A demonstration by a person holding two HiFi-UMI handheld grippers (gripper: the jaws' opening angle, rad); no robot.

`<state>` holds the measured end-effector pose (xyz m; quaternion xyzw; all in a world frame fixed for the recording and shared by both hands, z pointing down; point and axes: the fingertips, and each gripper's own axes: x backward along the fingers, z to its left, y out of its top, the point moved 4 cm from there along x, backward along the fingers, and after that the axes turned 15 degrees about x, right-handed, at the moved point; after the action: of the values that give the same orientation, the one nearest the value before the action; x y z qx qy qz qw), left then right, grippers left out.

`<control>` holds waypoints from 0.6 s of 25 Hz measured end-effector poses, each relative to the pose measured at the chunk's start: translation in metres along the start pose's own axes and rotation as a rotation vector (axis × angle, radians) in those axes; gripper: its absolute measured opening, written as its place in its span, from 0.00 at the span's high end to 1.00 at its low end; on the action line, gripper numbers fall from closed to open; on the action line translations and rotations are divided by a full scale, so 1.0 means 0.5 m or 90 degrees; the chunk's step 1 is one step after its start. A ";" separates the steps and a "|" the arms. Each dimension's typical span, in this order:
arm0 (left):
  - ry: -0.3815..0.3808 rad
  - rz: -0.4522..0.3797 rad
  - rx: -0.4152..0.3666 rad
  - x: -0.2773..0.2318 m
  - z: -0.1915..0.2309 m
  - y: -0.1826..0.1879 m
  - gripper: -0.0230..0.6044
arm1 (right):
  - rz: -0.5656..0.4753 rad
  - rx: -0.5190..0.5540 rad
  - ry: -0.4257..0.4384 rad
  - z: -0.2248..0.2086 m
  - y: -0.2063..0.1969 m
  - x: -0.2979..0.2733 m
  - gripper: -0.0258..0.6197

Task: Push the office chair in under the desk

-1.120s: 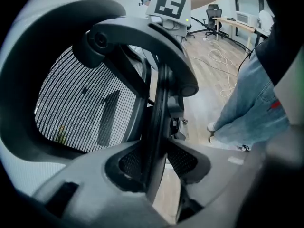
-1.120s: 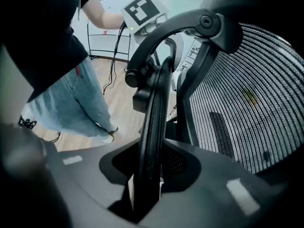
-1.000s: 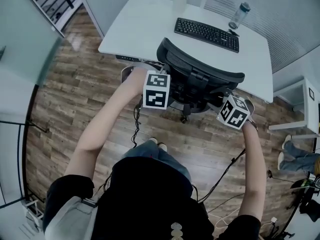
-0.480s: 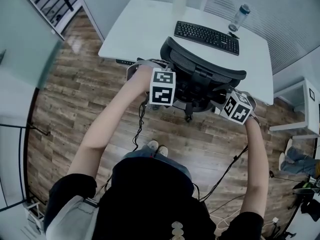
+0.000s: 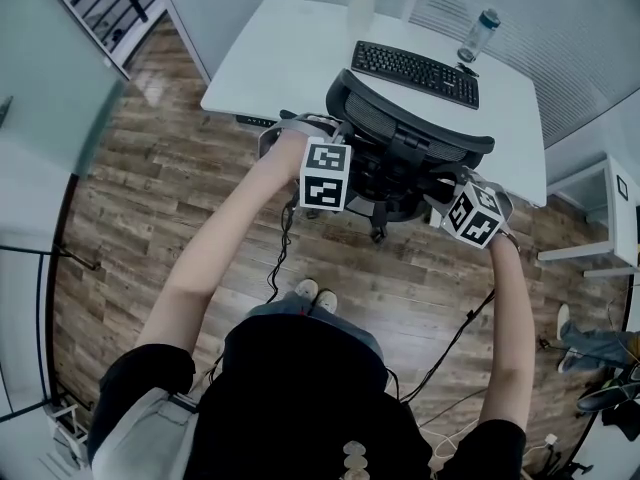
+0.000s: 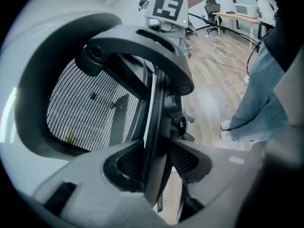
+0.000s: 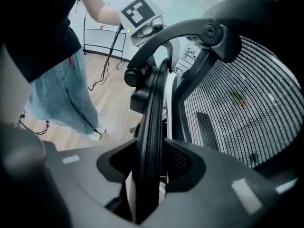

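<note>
The black mesh office chair [image 5: 410, 133] stands at the white desk [image 5: 270, 58], its backrest top level with the desk's near edge. My left gripper [image 5: 338, 150] is at the backrest's left rim, my right gripper [image 5: 452, 194] at its right rim. In the left gripper view the rim [image 6: 154, 127] runs between the jaws of the left gripper [image 6: 154, 156]. In the right gripper view the rim [image 7: 151, 127] likewise runs between the jaws of the right gripper [image 7: 152, 163]. Both pairs of jaws have just been opening, and a thin gap shows beside the rim in each.
A keyboard [image 5: 415, 68], a bottle [image 5: 480, 30] and a vase [image 5: 360, 3] sit on the desk. Cables [image 5: 280, 258] trail over the wooden floor. A white side table [image 5: 600, 218] stands at the right, with another person's legs [image 5: 590, 343] near it.
The chair and both grippers have moved up the picture toward the desk. The backrest now reaches the desk's near edge. The other person's legs at the right have shifted.
</note>
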<state>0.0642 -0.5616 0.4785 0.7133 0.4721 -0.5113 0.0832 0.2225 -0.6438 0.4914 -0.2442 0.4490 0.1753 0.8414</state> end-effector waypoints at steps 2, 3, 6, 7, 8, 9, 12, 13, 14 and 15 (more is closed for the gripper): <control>0.040 -0.021 -0.004 0.006 -0.001 -0.003 0.68 | -0.002 -0.003 -0.024 -0.002 0.007 0.011 0.68; 0.061 -0.031 -0.007 0.011 -0.002 -0.004 0.67 | -0.006 -0.006 -0.036 -0.003 0.012 0.021 0.67; 0.107 -0.068 0.005 0.034 -0.007 -0.010 0.66 | -0.023 -0.018 -0.088 -0.007 0.031 0.063 0.66; 0.116 -0.084 0.019 0.045 -0.009 -0.012 0.69 | -0.035 -0.030 -0.111 -0.009 0.038 0.082 0.66; 0.126 -0.103 0.036 0.057 -0.009 -0.013 0.73 | -0.051 -0.049 -0.137 -0.010 0.045 0.101 0.67; 0.135 -0.121 0.056 0.070 -0.009 -0.013 0.76 | -0.072 -0.077 -0.165 -0.012 0.052 0.121 0.67; 0.162 -0.191 0.132 0.111 -0.003 -0.010 0.88 | -0.168 -0.192 -0.268 -0.018 0.071 0.180 0.71; 0.176 -0.225 0.165 0.125 0.002 -0.008 0.91 | -0.204 -0.235 -0.307 -0.019 0.074 0.197 0.71; 0.190 -0.260 0.201 0.140 0.007 -0.005 0.95 | -0.240 -0.279 -0.348 -0.021 0.075 0.214 0.73; 0.204 -0.297 0.240 0.154 0.014 -0.002 0.95 | -0.276 -0.324 -0.390 -0.021 0.074 0.229 0.74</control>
<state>0.0615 -0.5198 0.4133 0.6602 0.5267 -0.4764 -0.2445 0.2575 -0.6107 0.3808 -0.4687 0.0603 0.1640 0.8659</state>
